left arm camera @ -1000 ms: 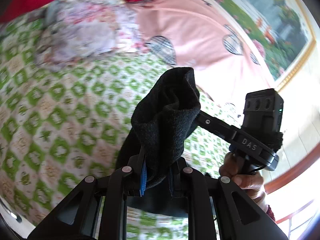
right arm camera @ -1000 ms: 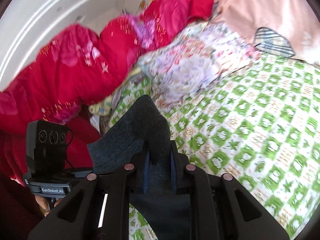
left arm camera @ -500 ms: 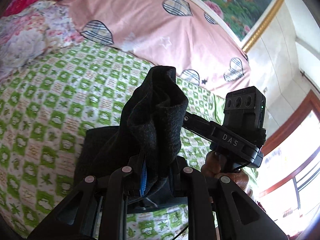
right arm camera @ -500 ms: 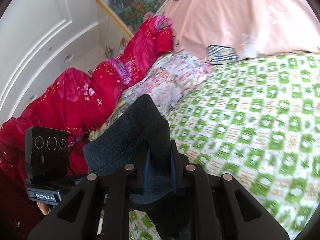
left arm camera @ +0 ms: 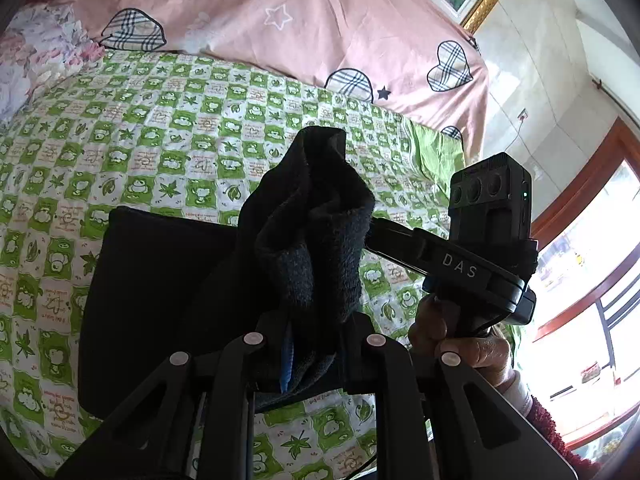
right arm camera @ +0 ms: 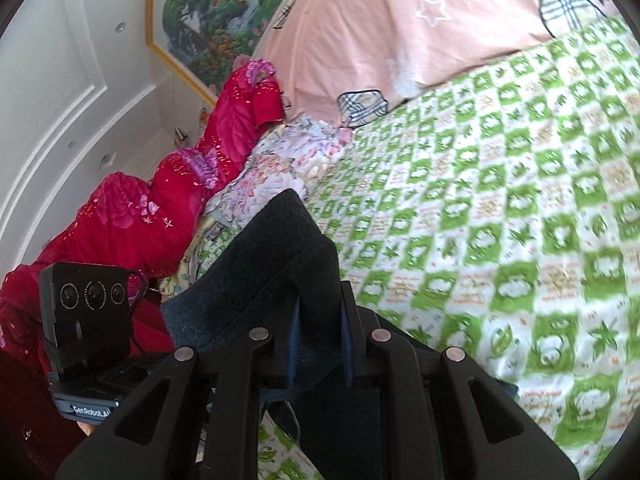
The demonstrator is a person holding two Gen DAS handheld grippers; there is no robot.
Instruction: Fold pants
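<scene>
**Between both claws: dark pants pinched and lifted over the bed**

Between the fingers of the left claw (left arm camera: 314, 344) sits a bunched wad of the dark pants (left arm camera: 312, 240), clamped tight, fabric standing up in a rumpled peak above the fingertips. Blue pad edge shows on the left finger (left arm camera: 285, 364) against the cloth. Below and left of this claw the rest of the pants spreads as a flat dark slab on the bed (left arm camera: 160, 128), green-and-white check sheet all around it. Right of the left claw: the other handheld unit, black camera block marked DAS, held by the person's right hand (left arm camera: 460, 340).

Right claw (right arm camera: 316, 344) also clamped on pants (right arm camera: 272, 280), fold of dark fabric rising between its fingers and draping off to its left, more cloth hanging under the claw. Left of it, the left unit's camera block (right arm camera: 88, 304); hand under it barely visible.

Beyond both claws: pink bedding with plaid hearts (left arm camera: 280, 20) at the far end of the bed, floral quilt (right arm camera: 280, 160) and red quilt (right arm camera: 160, 208) piled far left of the right claw. Framed landscape painting (right arm camera: 212, 12) on the wall behind. Window (left arm camera: 592, 320) bright, far right of the left claw.
</scene>
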